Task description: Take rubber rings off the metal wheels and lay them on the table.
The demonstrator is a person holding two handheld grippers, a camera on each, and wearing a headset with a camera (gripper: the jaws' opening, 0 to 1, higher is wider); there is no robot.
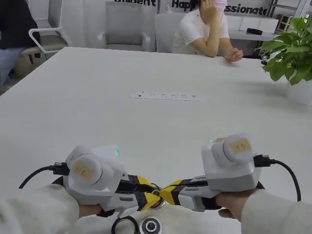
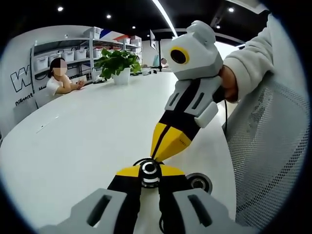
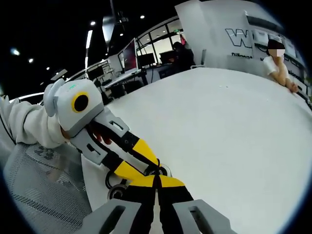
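Observation:
Low in the head view my two grippers meet tip to tip just above the white table (image 1: 146,122). My left gripper (image 2: 149,171) is shut on a small metal wheel (image 2: 149,175) that carries a black rubber ring (image 2: 140,161). My right gripper (image 3: 155,179) comes in from the opposite side, its yellow tips shut on that ring at the wheel's edge. A loose black ring (image 1: 124,225) lies on the table beside a bare metal wheel (image 1: 150,226), right under the grippers. The bare wheel (image 2: 199,182) also lies to the right of my left jaws.
A flush socket strip (image 1: 165,96) sits mid-table. A potted plant (image 1: 291,53) stands at the far right edge. A person (image 1: 207,29) sits at the far side, with chairs (image 1: 124,24) behind. The person's sleeves frame both grippers.

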